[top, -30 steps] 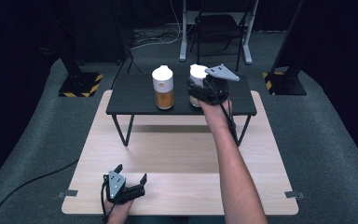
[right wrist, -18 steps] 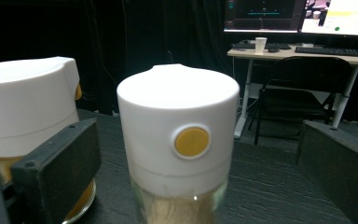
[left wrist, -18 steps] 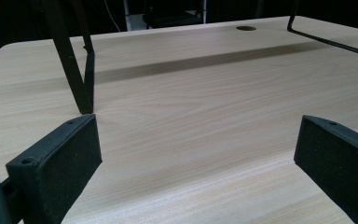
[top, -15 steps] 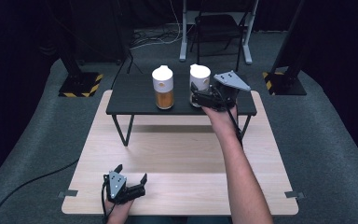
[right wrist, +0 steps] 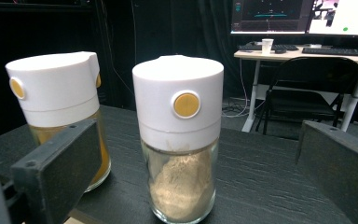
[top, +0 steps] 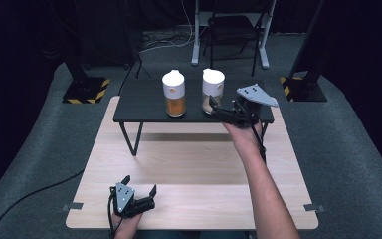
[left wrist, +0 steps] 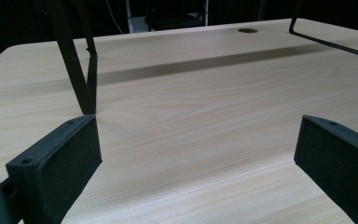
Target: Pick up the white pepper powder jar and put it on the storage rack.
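Right now the right gripper (top: 218, 110) sits at the near edge of the black shelf (top: 139, 102), just in front of the pale-powder jar (top: 213, 90), its jaws spread wide after having just been opening, nothing pinched between them. In the right gripper view the same jar (right wrist: 179, 135) stands upright between and beyond the two black jaws, apart from both pads, white cap with a yellow button facing the camera, beige powder filling the lower glass. The orange-powder jar (top: 173, 92) stands upright just beside it on the shelf, to its left in the high view; in the right gripper view it (right wrist: 58, 100) is partly behind the left jaw. The two jars are near each other but not touching. The left gripper (top: 140, 189) rests low on the wooden table (top: 194, 169) at its near edge, well apart from the shelf, jaws wide apart and holding nothing; its own view shows bare wood grain (left wrist: 191, 116) between the pads and a shelf leg (left wrist: 74, 65) ahead. A chair (right wrist: 307, 88) and a desk with monitors (right wrist: 303, 16) are in the background.
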{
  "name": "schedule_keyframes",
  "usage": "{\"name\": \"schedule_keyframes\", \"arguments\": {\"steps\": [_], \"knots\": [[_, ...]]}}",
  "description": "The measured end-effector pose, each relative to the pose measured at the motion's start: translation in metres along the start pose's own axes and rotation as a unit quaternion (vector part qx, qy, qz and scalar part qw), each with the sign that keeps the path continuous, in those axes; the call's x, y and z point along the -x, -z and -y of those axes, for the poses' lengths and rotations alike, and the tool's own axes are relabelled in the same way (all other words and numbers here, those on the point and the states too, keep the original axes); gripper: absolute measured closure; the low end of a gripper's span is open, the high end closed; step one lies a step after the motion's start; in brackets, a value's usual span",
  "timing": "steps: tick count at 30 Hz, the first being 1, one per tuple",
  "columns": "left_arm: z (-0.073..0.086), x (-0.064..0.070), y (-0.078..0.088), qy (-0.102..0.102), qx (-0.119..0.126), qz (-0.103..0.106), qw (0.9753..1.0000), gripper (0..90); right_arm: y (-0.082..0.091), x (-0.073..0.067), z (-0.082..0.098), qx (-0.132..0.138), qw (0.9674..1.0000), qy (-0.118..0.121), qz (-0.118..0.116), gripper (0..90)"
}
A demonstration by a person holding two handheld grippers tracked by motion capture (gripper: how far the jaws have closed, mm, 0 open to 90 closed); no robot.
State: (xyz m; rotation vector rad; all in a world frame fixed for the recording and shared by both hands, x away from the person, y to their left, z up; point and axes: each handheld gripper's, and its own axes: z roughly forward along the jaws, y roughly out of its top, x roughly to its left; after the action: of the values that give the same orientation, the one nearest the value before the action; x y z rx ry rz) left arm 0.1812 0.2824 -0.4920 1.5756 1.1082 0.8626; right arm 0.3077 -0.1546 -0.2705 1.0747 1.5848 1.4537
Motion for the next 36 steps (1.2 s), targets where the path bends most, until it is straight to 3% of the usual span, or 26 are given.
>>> {"name": "schedule_keyframes", "arguments": {"steps": [6, 24, 36], "knots": [[-0.002, 0.000, -0.001, 0.005, -0.005, -0.002, 1.0000, 0.0, 0.008, 0.004, 0.002, -0.005, 0.9999, 0.008, 0.005, 0.0], [-0.001, 0.001, -0.001, 0.002, -0.003, -0.003, 1.0000, 0.0, 0.032, 0.015, 0.019, 0.004, 0.9998, -0.012, 0.015, 0.0], [-0.001, 0.001, -0.001, 0.001, -0.002, -0.002, 1.0000, 0.0, 0.054, 0.021, 0.030, 0.013, 0.9998, -0.007, 0.013, 0.2]]}}
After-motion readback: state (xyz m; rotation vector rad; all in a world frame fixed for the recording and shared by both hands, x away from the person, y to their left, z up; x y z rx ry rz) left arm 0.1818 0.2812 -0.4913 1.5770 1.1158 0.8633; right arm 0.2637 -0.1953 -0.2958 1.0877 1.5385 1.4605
